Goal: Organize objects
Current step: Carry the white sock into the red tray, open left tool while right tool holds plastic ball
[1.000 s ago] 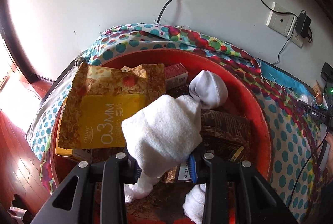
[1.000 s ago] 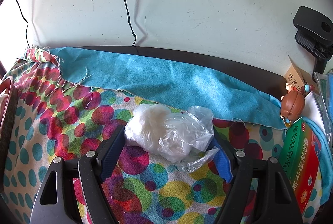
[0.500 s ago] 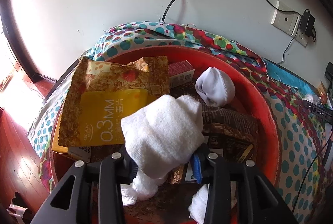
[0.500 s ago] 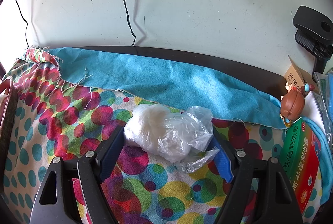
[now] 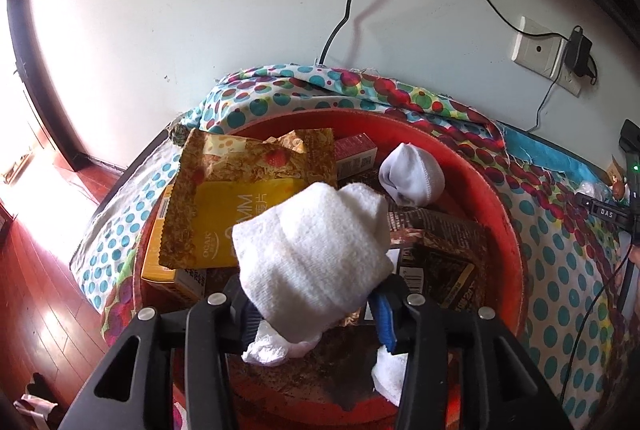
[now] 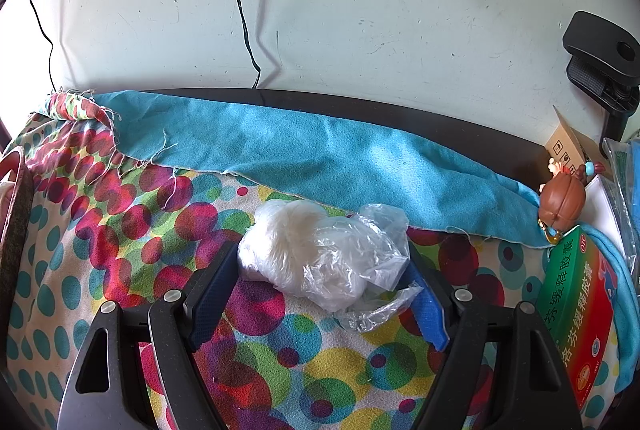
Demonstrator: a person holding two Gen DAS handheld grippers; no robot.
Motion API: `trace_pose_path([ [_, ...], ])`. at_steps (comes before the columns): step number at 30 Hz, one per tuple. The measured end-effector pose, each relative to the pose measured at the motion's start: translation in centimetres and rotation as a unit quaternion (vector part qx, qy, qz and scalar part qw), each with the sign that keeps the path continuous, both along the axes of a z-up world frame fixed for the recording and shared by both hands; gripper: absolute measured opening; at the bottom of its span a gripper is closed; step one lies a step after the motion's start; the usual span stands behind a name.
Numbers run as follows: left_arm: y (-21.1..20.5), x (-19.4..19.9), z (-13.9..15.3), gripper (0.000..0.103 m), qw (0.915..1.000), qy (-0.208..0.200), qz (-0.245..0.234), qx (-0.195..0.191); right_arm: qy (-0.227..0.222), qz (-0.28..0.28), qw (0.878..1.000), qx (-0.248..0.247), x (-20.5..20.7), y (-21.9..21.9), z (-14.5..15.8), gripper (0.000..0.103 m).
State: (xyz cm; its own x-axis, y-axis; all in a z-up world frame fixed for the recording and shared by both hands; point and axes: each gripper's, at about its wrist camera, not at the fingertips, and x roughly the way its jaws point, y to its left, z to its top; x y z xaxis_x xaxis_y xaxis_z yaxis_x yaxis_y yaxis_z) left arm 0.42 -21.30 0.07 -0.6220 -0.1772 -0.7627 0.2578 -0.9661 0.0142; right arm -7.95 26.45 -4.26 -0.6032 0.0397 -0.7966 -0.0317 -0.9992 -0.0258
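Low in the left wrist frame, the left gripper (image 5: 316, 304) is clamped on a white towel roll (image 5: 314, 250) – held above the red basin (image 5: 508, 230), centre frame. Centre of the right wrist frame, the right gripper (image 6: 320, 294) has its fingers spread either side of a plastic-wrapped white bundle (image 6: 316, 254) – lying on the dotted cloth (image 6: 120, 230)

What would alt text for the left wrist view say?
The left tool grips a rolled white sock above a red basin holding snack packets, small boxes and another white sock, on a polka-dot cloth.
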Motion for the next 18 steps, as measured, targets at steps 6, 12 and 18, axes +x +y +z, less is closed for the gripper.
trace_pose_path([
  [6, 0.8, 1.2, 0.4, 0.055, 0.9999, 0.007, -0.014, 0.000, 0.000, 0.000, 1.000, 0.001, 0.2, -0.1, 0.1, 0.075],
  [12, 0.6, 1.9, 0.6, 0.062, 0.9997, 0.011, -0.014, -0.019, 0.006, 0.006, 1.000, 0.000, 0.5, -0.5, 0.4, 0.062],
  [18, 1.0, 3.0, 0.4, 0.062, 0.9994, 0.017, -0.015, -0.025, 0.010, 0.012, 1.000, 0.003, 1.0, -1.3, 0.6, 0.053],
])
